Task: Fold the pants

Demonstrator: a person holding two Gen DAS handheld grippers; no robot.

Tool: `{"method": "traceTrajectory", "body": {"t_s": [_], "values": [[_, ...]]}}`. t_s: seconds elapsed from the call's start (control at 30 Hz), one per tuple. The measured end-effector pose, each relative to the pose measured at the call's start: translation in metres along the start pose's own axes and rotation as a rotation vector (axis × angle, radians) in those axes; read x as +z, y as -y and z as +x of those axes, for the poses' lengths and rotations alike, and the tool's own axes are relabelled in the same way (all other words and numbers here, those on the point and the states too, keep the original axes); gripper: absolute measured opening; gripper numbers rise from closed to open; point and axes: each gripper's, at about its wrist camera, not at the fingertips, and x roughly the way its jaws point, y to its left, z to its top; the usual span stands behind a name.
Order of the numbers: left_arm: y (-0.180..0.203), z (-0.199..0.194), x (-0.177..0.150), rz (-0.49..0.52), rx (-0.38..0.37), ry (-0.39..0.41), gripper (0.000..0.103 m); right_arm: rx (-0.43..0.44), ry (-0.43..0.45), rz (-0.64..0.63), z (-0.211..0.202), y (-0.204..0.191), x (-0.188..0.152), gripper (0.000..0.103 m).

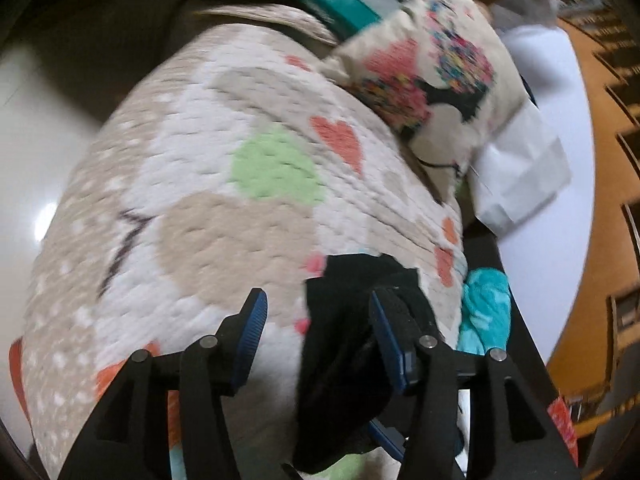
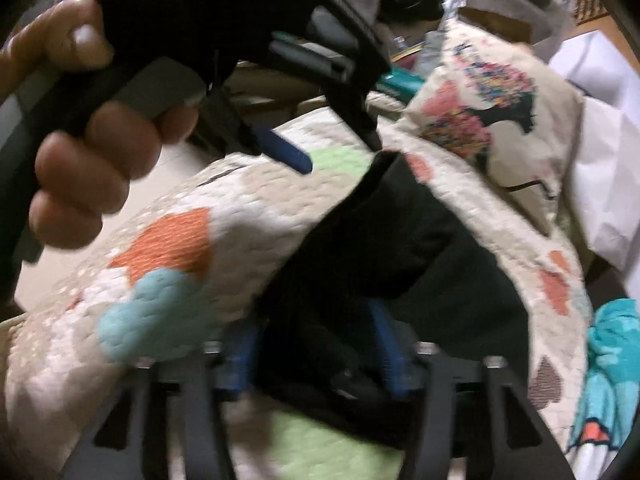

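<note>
Quilted bedspread (image 1: 224, 168) below; left claw (image 1: 316, 320) spread beside black pants (image 2: 400, 248); right claw (image 2: 316, 344) unclear.

pants (image 2: 400, 248) partly under right gripper (image 2: 316, 354)

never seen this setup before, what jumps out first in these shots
The black pants stand out most, a dark heap on the pale quilt with its hearts and green dot. In the right wrist view the left gripper, held in a hand, reaches over the pants' top edge. A floral pillow sits behind.
</note>
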Motion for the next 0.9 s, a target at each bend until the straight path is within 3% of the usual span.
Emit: {"method": "traceTrajectory", "body": {"t_s": [0.2,0.37,0.57,0.63,0.7,0.8,0.9], "values": [[-0.004,-0.01,-0.034,-0.062,0.053,0.042,0.052,0.052,-0.006,-0.011,-0.023,-0.001,-0.007,0.076],[0.016,-0.004,-0.052,0.063,0.144,0.061,0.052,0.072,-0.007,0.032,-0.059,0.021,-0.016,0.079],[0.04,-0.003,-0.053,0.181,0.161,0.135,0.056,-0.021,-0.025,0.209,-0.082,0.089,-0.029,0.079],[0.047,0.007,-0.051,0.241,0.263,0.143,0.062,-0.06,-0.031,0.283,-0.079,0.11,-0.031,0.079],[0.042,0.029,-0.049,0.274,0.422,0.099,0.062,-0.074,-0.029,0.354,-0.072,0.13,-0.027,0.079],[0.018,0.05,-0.046,0.202,0.449,0.003,0.062,-0.079,-0.013,0.374,-0.062,0.14,-0.008,0.079],[0.024,0.051,-0.045,0.26,0.491,0.011,0.063,-0.069,-0.039,0.388,-0.038,0.146,0.014,0.08]]}}
